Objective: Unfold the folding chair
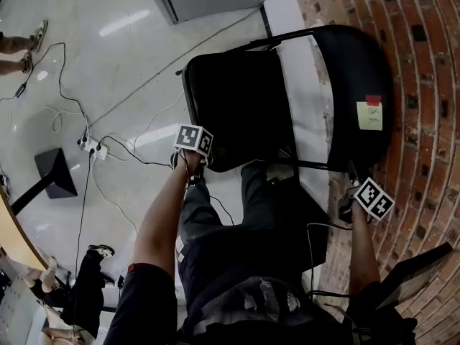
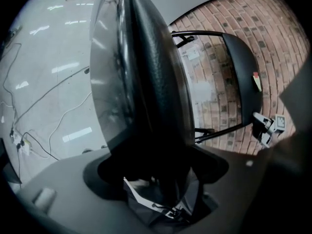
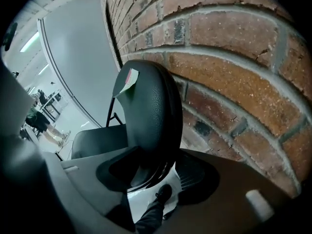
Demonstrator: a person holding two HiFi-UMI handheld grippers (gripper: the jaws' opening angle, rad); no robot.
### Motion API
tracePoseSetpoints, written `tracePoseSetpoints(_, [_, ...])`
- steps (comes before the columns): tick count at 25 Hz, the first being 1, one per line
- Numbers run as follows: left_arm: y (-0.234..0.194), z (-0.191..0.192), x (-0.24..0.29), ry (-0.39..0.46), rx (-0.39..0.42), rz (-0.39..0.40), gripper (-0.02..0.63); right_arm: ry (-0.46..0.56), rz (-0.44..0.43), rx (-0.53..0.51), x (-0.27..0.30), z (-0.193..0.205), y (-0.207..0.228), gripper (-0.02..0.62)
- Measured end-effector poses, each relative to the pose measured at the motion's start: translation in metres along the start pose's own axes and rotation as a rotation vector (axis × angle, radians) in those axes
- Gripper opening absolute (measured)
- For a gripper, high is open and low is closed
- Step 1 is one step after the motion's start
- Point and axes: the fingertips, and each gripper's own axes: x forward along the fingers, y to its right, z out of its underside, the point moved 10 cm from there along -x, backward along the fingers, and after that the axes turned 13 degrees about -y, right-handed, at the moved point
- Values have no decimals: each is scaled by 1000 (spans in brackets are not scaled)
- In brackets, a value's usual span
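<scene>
Left tool [image 2: 156, 174] clamps chair seat [image 2: 156, 82]; right tool [image 3: 141, 172] clamps backrest [image 3: 148, 106].

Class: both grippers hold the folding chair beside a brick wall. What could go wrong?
The backrest sits close to the brick wall; the right gripper on it might scrape the bricks.
The person's shoe stands right by the seat; a chair leg could land on it.
The left gripper holds only the seat's edge and may slip.

I see a black folding chair [image 1: 244, 106] carrying a yellow note [image 1: 369, 117] with a red tab [image 1: 373, 100], against a red-brown brick wall [image 1: 424, 63] with grey mortar and a pale grey floor [image 1: 108, 63].
</scene>
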Motion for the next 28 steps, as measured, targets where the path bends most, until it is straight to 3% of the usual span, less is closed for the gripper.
tracePoseSetpoints(17, [-40,8,3,-16,-18,-6,411,-79,4,-14,6,2,-14,230])
tracePoseSetpoints(28, [-63,14,-1,14,2,-6,426,-74,-11,-54,3,9,-37,230])
